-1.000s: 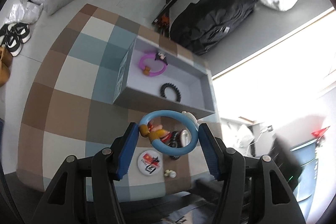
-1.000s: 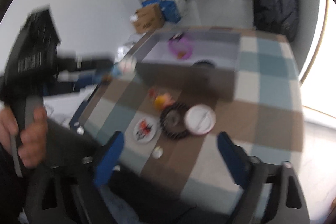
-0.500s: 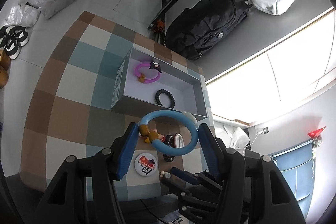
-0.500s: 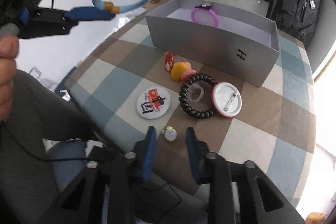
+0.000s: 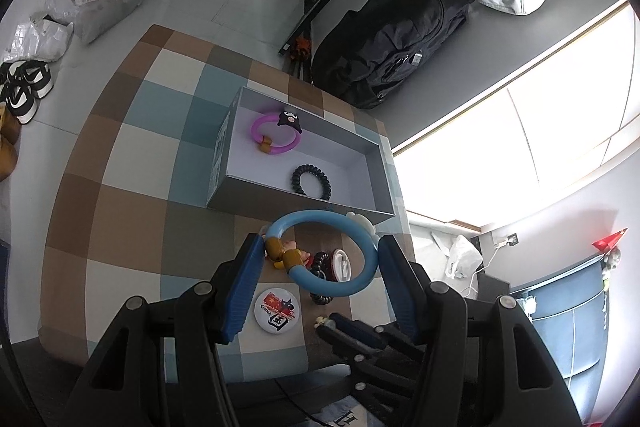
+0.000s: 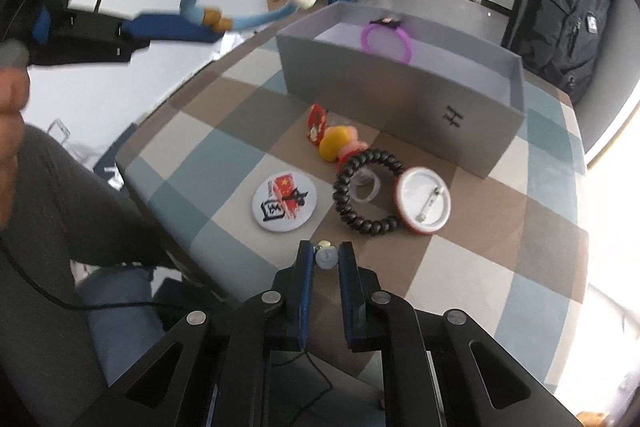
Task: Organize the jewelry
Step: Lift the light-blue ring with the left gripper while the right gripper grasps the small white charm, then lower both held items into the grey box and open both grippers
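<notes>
**Both grippers loaded above the checked table**

Down at the right gripper (image 6: 326, 259), the two blue fingers (image 6: 306, 279) are pressed in on a small pale charm (image 6: 326, 256), round and greyish with a tiny yellow-green bit on top; it sits right at the fingertips, low over the near edge of the checked table (image 6: 500, 267). What the charm is exactly I cannot make out, as it is very small.

The left gripper (image 5: 320, 259) has its fingers (image 5: 244, 287) held partly apart and clamped on a light blue bracelet (image 5: 360, 279), which spans the gap between the pads. The bracelet carries two gold beads on one side and a white charm on the other. It hangs in the air above the table, on the near side of the grey box (image 5: 224, 147). In the right wrist view this gripper and bracelet are blurred.

Inside the box lie a purple bracelet (image 5: 276, 149) with a dark charm and a black coil hair tie (image 5: 311, 179), apart from each other.

On the table, between the box and the right gripper, sit a round white badge with red print (image 6: 284, 205), a black beaded bracelet (image 6: 366, 195) ringing a clear ring (image 6: 366, 187), and a second badge (image 6: 424, 201) lying face down, its pin showing, touching the beads. Just beyond them are a yellow and pink figure (image 6: 340, 145) and a small red piece (image 6: 317, 121).
</notes>
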A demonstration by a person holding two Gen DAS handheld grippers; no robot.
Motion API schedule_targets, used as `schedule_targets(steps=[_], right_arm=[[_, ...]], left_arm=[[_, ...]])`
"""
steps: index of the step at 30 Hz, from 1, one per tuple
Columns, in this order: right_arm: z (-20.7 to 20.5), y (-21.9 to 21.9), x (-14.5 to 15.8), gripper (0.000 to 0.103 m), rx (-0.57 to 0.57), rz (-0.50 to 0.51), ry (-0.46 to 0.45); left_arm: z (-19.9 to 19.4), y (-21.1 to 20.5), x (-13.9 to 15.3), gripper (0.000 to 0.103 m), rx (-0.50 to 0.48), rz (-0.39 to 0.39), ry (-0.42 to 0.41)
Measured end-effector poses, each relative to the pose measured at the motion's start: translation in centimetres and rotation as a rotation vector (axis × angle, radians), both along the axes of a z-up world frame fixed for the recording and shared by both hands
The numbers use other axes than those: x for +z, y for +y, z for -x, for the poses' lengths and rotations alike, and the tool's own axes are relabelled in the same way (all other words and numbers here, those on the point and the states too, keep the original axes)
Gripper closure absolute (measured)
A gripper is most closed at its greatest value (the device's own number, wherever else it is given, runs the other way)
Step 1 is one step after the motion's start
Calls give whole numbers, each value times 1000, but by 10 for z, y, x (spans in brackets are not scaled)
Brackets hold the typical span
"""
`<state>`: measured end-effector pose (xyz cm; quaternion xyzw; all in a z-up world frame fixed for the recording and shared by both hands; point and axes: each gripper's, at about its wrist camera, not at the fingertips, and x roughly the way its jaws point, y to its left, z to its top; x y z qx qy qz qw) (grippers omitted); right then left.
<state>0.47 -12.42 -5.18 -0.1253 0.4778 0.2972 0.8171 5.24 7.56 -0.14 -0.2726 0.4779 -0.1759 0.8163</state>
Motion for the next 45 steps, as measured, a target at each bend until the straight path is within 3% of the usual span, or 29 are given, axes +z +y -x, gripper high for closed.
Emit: schedule_targets(steps=[14, 23, 34, 45], right_arm=[[-31, -31, 62, 91, -99, -214, -63], [-67, -31, 96, 91, -95, -274, -86], [-125, -26, 93, 91, -96, -273, -69], [-162, -38, 77, 91, -155, -320, -6]], left_arm=[[-4, -6, 9, 49, -2, 10, -47], [-18, -15, 25, 49, 15, -27, -130], [-54, -25, 23, 49, 25, -80, -136], [-83, -33, 5, 49, 25, -91, -77]])
